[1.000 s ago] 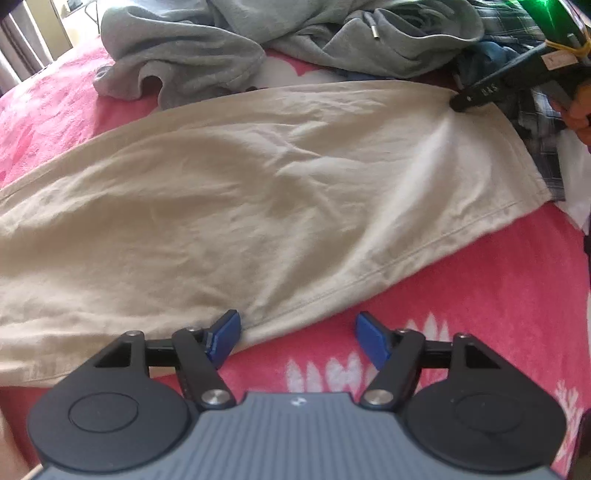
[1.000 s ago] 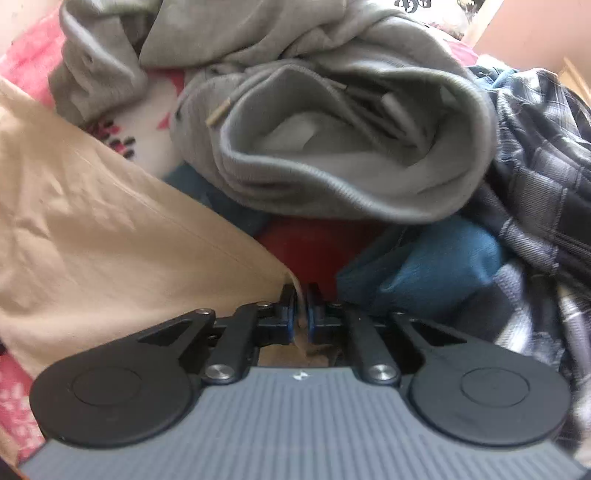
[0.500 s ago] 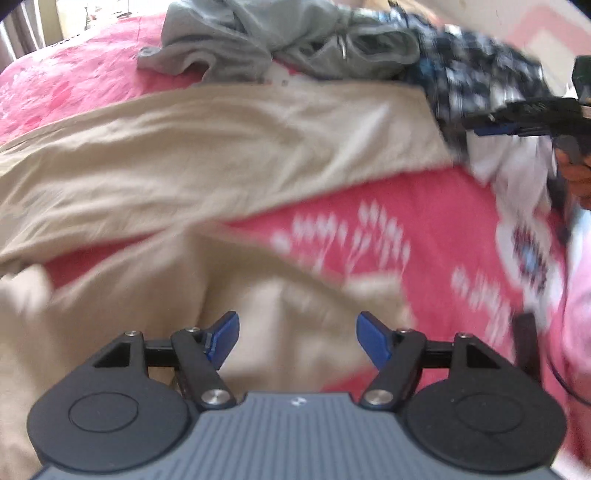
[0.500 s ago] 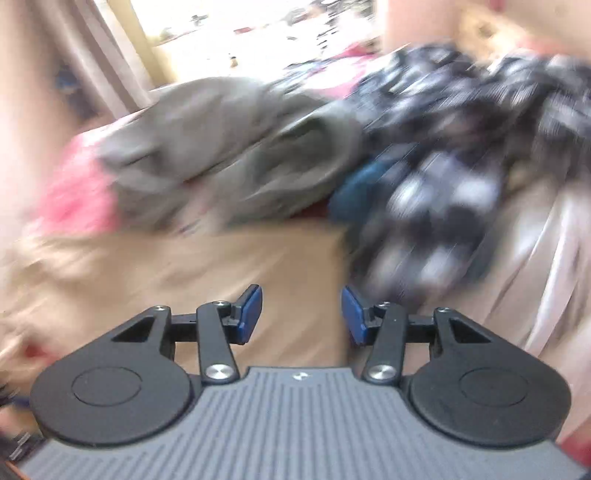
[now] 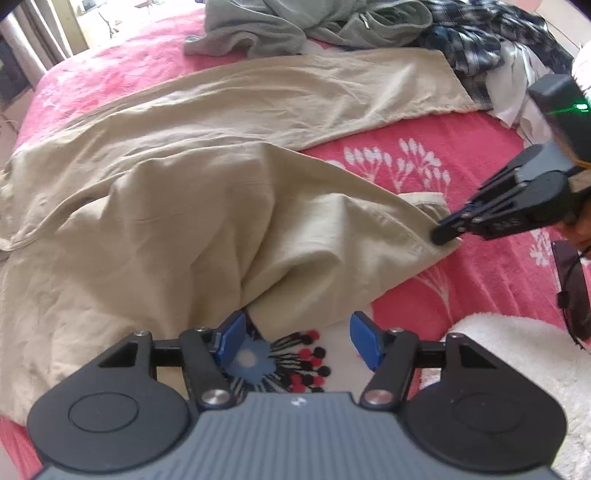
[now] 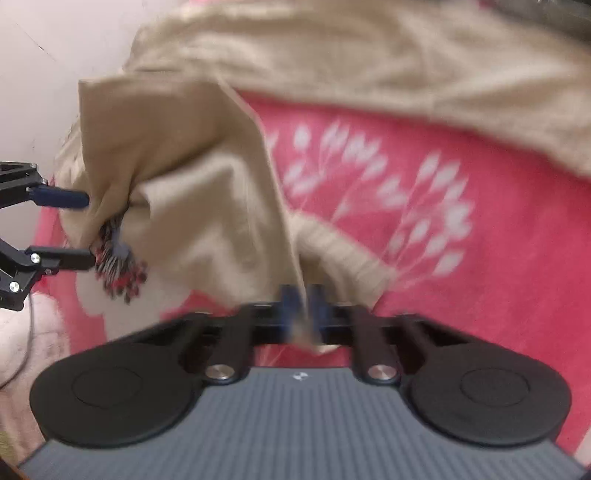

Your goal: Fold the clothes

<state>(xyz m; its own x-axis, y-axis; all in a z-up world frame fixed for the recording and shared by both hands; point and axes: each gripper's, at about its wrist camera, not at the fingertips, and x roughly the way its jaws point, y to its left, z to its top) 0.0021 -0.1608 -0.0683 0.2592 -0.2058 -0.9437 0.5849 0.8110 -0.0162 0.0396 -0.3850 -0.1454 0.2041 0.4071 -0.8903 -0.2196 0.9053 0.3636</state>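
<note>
Left view: my right hand-held gripper (image 5: 448, 236), which a second ago pinched the far leg's hem, now clamps the near hem of the beige cotton trousers (image 5: 207, 206) on the pink floral bed (image 5: 461, 147); my left hand-held gripper (image 5: 297, 341) stays apart. Right view, blurred: cloth seems gripped, so both legs can be aligned.

A home bedroom. A pink floral blanket (image 5: 424, 136) covers the bed, with a heap of unfolded clothes (image 5: 332, 22) piled beside curtains (image 5: 40, 37) at a bright window.
</note>
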